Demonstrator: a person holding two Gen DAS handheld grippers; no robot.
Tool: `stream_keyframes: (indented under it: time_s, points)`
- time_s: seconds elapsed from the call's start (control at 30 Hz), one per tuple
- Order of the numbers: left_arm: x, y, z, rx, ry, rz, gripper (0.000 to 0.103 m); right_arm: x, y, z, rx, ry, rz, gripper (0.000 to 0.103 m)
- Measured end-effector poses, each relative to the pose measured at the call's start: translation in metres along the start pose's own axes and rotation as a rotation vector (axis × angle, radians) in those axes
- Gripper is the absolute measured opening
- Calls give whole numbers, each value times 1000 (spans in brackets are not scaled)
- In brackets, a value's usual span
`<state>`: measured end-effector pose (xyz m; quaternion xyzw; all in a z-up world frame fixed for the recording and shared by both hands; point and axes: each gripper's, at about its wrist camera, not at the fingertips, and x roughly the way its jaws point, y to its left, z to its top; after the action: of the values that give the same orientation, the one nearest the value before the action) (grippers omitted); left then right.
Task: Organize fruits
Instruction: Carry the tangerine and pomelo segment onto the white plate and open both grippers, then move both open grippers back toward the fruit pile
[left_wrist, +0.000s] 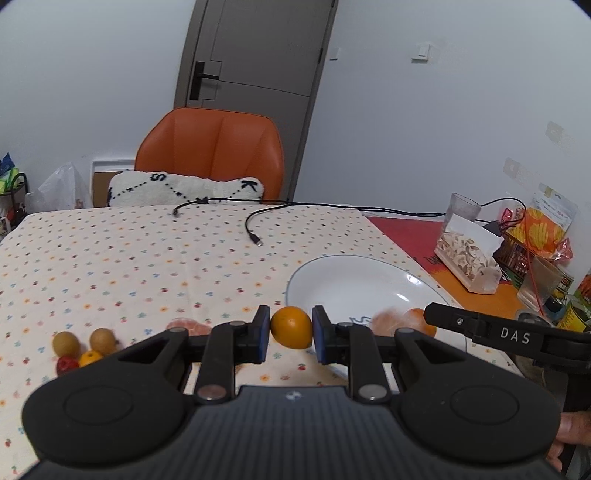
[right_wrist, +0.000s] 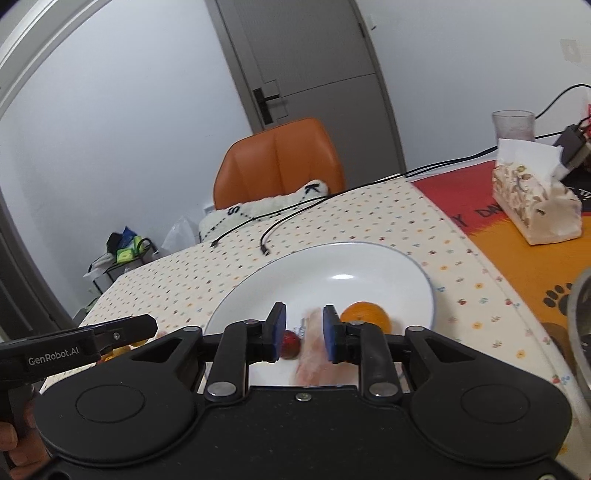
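Note:
My left gripper (left_wrist: 291, 328) is shut on an orange (left_wrist: 291, 327), held a little above the dotted tablecloth just left of the white plate (left_wrist: 332, 273). My right gripper (right_wrist: 303, 332) hangs open over the plate (right_wrist: 369, 258). A blurred, pale peeled fruit (right_wrist: 314, 354) lies below its right pad, with a small red fruit (right_wrist: 291, 344) next to the left pad. Another orange (right_wrist: 365, 315) rests in the plate. On the cloth to the left lie two brown longans (left_wrist: 66, 343), a small orange fruit (left_wrist: 90, 357), a red fruit (left_wrist: 67, 364) and a peeled tangerine (left_wrist: 184, 326).
A tissue box (right_wrist: 532, 203) and a plastic cup (right_wrist: 513, 123) stand on the red-orange mat at the right, among snack bags (left_wrist: 543, 229). Two black cables (left_wrist: 255, 236) trail over the far cloth. An orange chair (left_wrist: 210, 155) with a cushion stands behind the table.

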<state>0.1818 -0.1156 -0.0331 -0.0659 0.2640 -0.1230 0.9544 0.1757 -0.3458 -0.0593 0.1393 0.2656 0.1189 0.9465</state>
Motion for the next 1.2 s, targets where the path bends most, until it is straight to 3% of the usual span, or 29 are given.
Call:
stream_keyframes:
  time_s: [0.47, 0.6, 0.67, 0.77, 0.93, 1.2]
  points:
    - [23, -33, 6, 40, 15, -42, 23, -18, -13, -7, 10, -20, -28, 74]
    - [25, -33, 7, 42, 16, -14, 39, -19, -12, -9, 4, -21, -42, 87]
    - [23, -29, 6, 27, 18, -4, 56, -18, -12, -10, 9, -19, -44, 93]
    - [19, -20, 5, 4, 10, 36, 72, -18, -10, -11, 16, -28, -51, 99]
    - [9, -5, 4, -9, -2, 92, 83, -20, -5, -13, 27, -50, -63, 103]
    - [-5, 13, 0, -21, 17, 153, 89, -18, 4, -16, 10, -16, -83, 103]
